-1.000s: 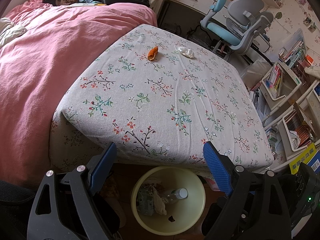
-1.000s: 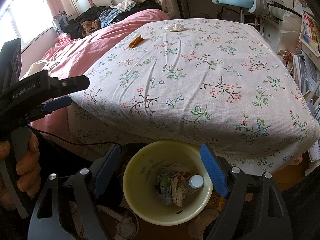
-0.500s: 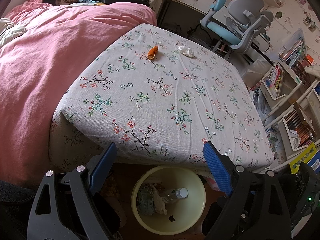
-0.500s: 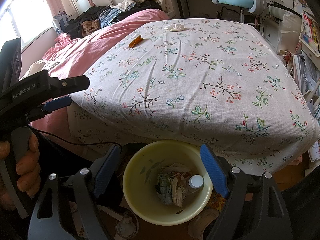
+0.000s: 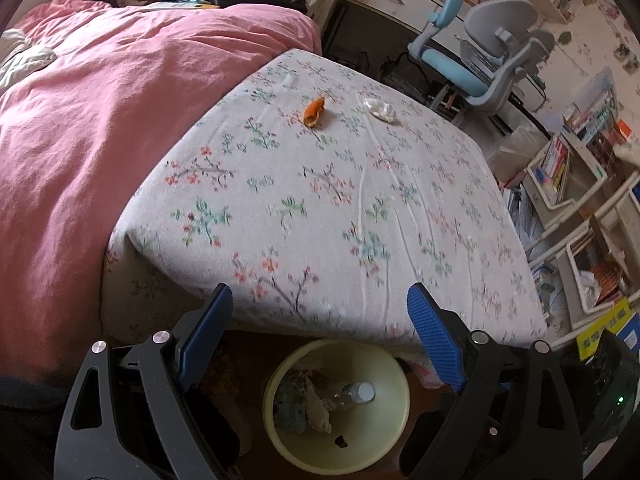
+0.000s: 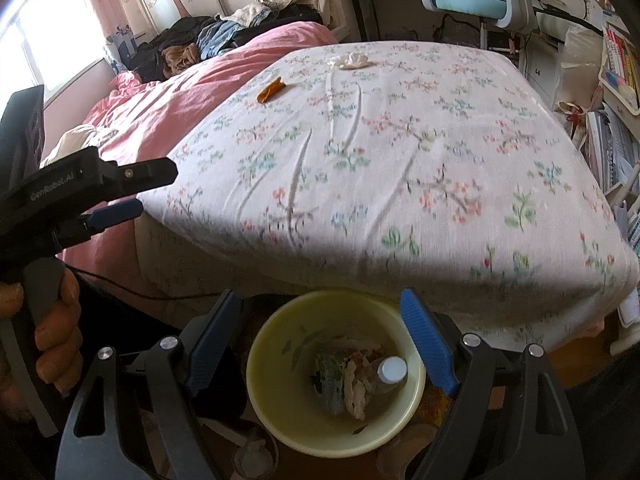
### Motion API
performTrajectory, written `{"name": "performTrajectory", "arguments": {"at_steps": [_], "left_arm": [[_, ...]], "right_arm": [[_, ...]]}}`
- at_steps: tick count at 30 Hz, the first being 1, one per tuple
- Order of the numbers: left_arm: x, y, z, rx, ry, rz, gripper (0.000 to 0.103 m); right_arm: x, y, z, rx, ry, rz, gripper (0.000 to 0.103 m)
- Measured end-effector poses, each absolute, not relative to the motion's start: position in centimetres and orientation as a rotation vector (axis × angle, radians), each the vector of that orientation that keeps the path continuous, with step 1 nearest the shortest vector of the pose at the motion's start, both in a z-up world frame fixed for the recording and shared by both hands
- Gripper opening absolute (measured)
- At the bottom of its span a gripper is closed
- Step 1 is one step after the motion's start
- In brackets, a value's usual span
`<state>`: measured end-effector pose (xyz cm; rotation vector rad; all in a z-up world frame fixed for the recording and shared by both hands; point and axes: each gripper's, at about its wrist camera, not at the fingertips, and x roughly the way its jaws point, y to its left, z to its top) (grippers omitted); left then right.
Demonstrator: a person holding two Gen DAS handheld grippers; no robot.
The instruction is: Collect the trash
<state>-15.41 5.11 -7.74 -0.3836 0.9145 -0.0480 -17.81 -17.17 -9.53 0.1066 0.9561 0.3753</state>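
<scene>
The pink quilt [image 5: 120,112] covers the left part of the bed. To its right lies the floral sheet [image 5: 340,208], which carries two pieces of trash near its far edge: an orange peel [image 5: 314,111] and, just to its right and apart from it, a crumpled white tissue [image 5: 380,109].

The left gripper [image 5: 320,300] hangs over the near edge of the bed with its fingers spread wide and nothing between them. The right gripper [image 6: 320,304] is likewise spread and empty. Both sit above the yellow bin [image 6: 416,380] on the floor, which holds wrappers and a capped bottle [image 6: 390,372].

Handling, as judged: the peel appears light, curled and fairly stiff; take hold across its narrow width. The tissue appears very light and soft; pinch its raised middle, pressing slightly into the sheet without catching the fabric. Both lie well away from the grippers.
</scene>
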Motion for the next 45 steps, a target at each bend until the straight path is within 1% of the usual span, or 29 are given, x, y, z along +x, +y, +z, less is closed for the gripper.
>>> {"name": "performTrajectory", "arguments": {"at_steps": [4, 6, 9, 14, 23, 31, 34, 36, 38, 41, 43, 44, 45], "left_arm": [[-13.5, 6.5, -6.2, -0.372, 0.893, -0.04, 0.085], [-12.2, 7.2, -5.6, -0.37, 0.897, -0.041, 0.085], [-9.9, 8.7, -5.5, -0.382, 0.924, -0.04, 0.085], [-5.4, 9.7, -5.8, -0.369, 0.956, -0.048, 0.086], [3.6, 9.2, -7.2, -0.33, 0.979, -0.045, 0.085], [8.2, 6.9, -8.7, -0.268, 1.0, -0.054, 0.085], [9.3, 6.8, -9.1, -0.254, 1.0, -0.039, 0.081], [9.7, 6.9, -9.4, -0.249, 1.014, -0.03, 0.076], [10.1, 7.1, -9.7, -0.249, 1.026, -0.018, 0.074], [10.4, 7.2, -10.0, -0.248, 1.027, -0.01, 0.069], [10.5, 7.1, -10.1, -0.245, 1.025, -0.014, 0.064], [10.6, 6.9, -10.1, -0.233, 1.023, -0.018, 0.062], [10.6, 6.7, -10.2, -0.22, 1.022, -0.02, 0.058]], "right_arm": [[-15.8, -16.9, -7.8, 0.085, 0.911, 0.387, 0.079], [-14.1, -16.7, -6.6, 0.066, 0.885, 0.399, 0.082], [-11.5, -16.4, -5.6, 0.038, 0.86, 0.408, 0.084], [-5.5, -16.2, -5.0, 0.038, 0.865, 0.42, 0.084], [5.2, -14.3, -5.8, -0.008, 0.861, 0.417, 0.084], [11.2, -13.8, -7.5, 0.048, 0.869, 0.416, 0.084], [12.4, -13.1, -7.8, 0.041, 0.88, 0.426, 0.084], [13.2, -12.7, -8.2, 0.034, 0.896, 0.429, 0.084], [13.7, -12.5, -8.5, 0.024, 0.907, 0.429, 0.083], [14.4, -12.6, -9.0, 0.029, 0.924, 0.426, 0.078], [14.7, -12.6, -9.3, 0.032, 0.938, 0.423, 0.069], [14.7, -12.7, -9.4, 0.03, 0.939, 0.421, 0.066], [14.7, -12.7, -9.4, 0.022, 0.936, 0.419, 0.059]]}}
